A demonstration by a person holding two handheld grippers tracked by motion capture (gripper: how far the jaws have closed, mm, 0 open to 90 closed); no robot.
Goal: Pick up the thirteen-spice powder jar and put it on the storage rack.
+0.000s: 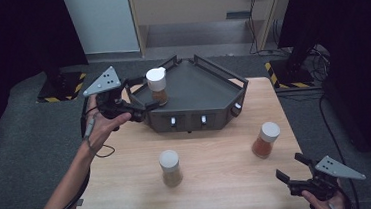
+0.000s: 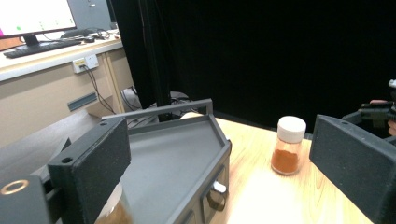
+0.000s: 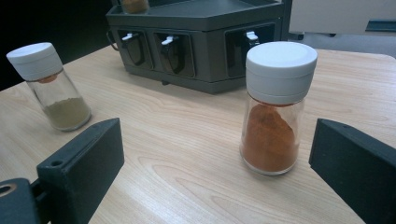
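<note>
A dark grey tray [image 1: 197,88] stands at the back of the wooden table. On its left corner stands a white-capped jar of brown spice [image 1: 157,86]. My left gripper [image 1: 142,94] is at that corner, jaws wide apart and not pressing on the jar. In the left gripper view the jar [image 2: 114,210] peeks out low behind the left jaw of my gripper [image 2: 224,154]. My right gripper [image 1: 288,165] hovers open at the front right. An orange spice jar [image 3: 275,116] stands just ahead of its jaws [image 3: 217,158].
A jar of greenish-brown spice [image 1: 170,168] stands mid-table, also in the right gripper view [image 3: 51,88]. The orange jar [image 1: 265,140] is right of it. The tray's front [image 3: 187,46] has small handles. Bare wood [image 1: 220,192] lies between the jars. Floor surrounds the table.
</note>
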